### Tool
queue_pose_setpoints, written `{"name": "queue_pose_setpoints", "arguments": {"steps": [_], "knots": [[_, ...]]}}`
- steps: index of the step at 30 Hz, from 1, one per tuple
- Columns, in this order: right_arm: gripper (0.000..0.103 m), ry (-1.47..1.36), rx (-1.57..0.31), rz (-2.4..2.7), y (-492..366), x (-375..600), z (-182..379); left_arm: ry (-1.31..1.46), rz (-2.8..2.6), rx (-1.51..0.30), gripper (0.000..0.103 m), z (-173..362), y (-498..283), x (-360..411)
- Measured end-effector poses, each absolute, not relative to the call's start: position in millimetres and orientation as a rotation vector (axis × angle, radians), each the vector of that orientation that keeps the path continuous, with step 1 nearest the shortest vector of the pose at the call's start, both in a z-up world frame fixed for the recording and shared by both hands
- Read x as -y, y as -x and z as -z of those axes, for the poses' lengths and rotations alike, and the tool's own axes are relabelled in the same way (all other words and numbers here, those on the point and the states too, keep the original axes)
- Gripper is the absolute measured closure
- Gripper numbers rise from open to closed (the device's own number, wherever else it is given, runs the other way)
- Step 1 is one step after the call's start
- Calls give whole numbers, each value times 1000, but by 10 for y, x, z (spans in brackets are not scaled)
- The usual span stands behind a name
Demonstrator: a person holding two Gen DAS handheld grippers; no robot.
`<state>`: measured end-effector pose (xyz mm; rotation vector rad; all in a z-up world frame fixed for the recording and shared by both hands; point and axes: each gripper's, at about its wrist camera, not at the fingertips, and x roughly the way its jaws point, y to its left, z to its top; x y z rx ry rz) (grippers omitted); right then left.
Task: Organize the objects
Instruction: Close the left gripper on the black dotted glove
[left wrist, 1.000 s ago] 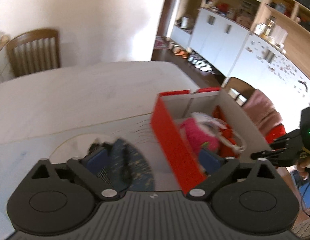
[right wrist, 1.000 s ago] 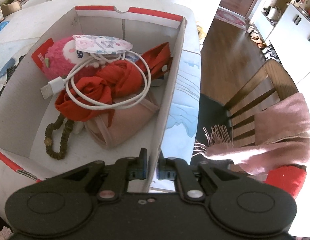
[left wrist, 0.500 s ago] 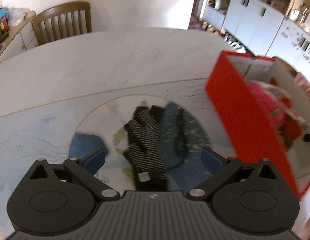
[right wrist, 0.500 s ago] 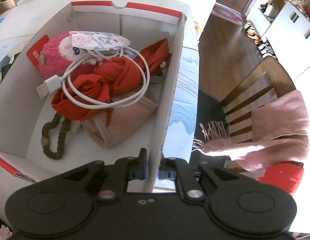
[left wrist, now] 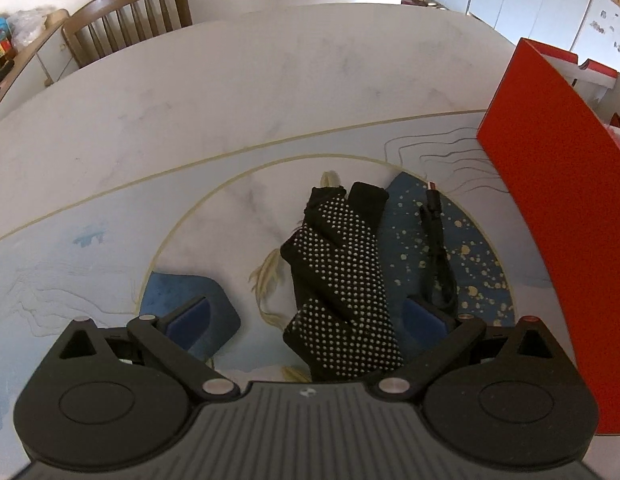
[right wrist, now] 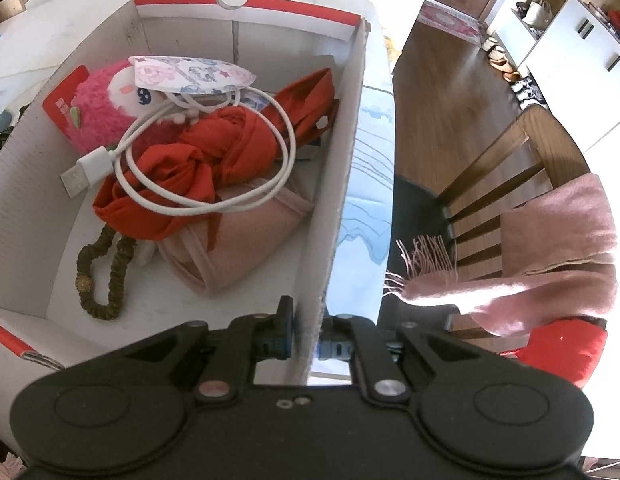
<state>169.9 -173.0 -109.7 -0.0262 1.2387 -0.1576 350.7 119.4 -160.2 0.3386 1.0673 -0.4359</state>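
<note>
Now: left gripper spread wide, straddling black dotted glove mid-table, beside box's red wall. Right gripper pinching box wall. Risk: snagging black cable alongside right pad, or pinching single layer, glove slipping.

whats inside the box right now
In the box: a pink plush, a printed mask, a white usb cable, red cloth, pink fabric and a beaded bracelet. Anything beneath the pile is hidden.

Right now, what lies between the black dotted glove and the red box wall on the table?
In the left wrist view, a short black cable lies on the table between the glove and the red box, apart from both.
</note>
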Motion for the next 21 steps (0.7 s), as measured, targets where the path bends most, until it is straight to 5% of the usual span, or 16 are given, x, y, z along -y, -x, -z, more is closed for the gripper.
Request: {"name": "queue_pose_setpoints", "arguments": {"steps": [6,16,21], "knots": [[95,24,-1240,159,-1704,1732,1102,-333,427,-1070,5,1626,-3546,-1230],[95,24,-1240,159,-1706,1732,1103,-269,513,-1086,67,1560,-3437,-1240],[95,26,-1237,159,-1706,1731,1106,-238,509,-1090,79,1535,-3405,-1276]]}}
